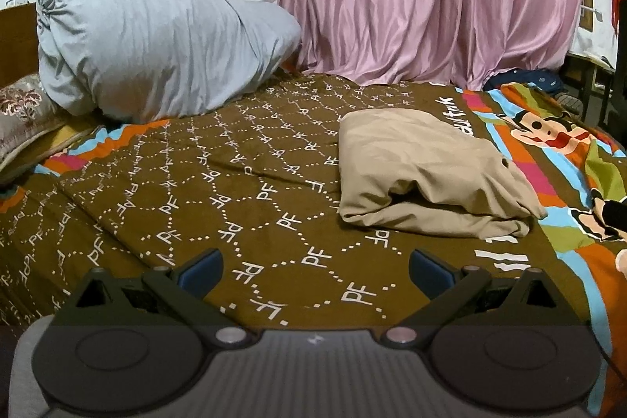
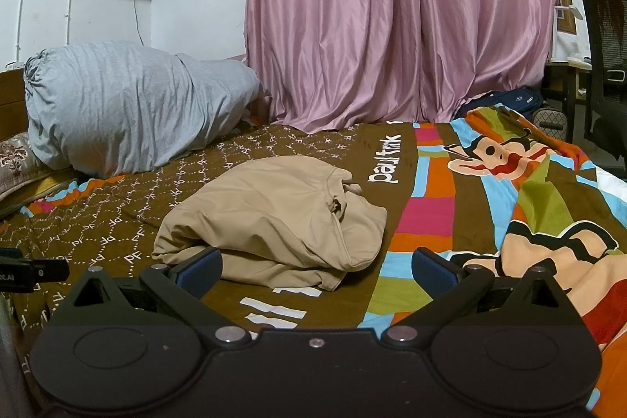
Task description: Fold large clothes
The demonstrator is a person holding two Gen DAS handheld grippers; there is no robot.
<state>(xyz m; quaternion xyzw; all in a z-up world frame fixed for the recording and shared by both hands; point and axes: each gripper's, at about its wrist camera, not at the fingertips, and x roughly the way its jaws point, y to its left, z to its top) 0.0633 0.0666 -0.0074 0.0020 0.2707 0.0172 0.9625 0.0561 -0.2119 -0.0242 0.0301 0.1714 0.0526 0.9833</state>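
A tan garment [image 1: 427, 167] lies folded into a thick bundle on the brown patterned bedspread [image 1: 235, 190]. In the left wrist view it sits ahead and to the right of my left gripper [image 1: 313, 267], which is open with nothing between its blue pads. In the right wrist view the same tan garment [image 2: 274, 218] lies just ahead of my right gripper [image 2: 315, 267], slightly left of centre. That gripper is open too, and its left finger [image 2: 200, 267] overlaps the bundle's near edge in the image. Part of the left gripper [image 2: 27, 271] shows at the far left.
A large grey bundle of bedding [image 1: 156, 42] and a patterned pillow [image 1: 23, 112] sit at the head of the bed. Pink curtains [image 2: 392, 14] hang behind. A black chair [image 2: 607, 65], a bag [image 2: 505, 100] and a desk stand beyond the bed's right side.
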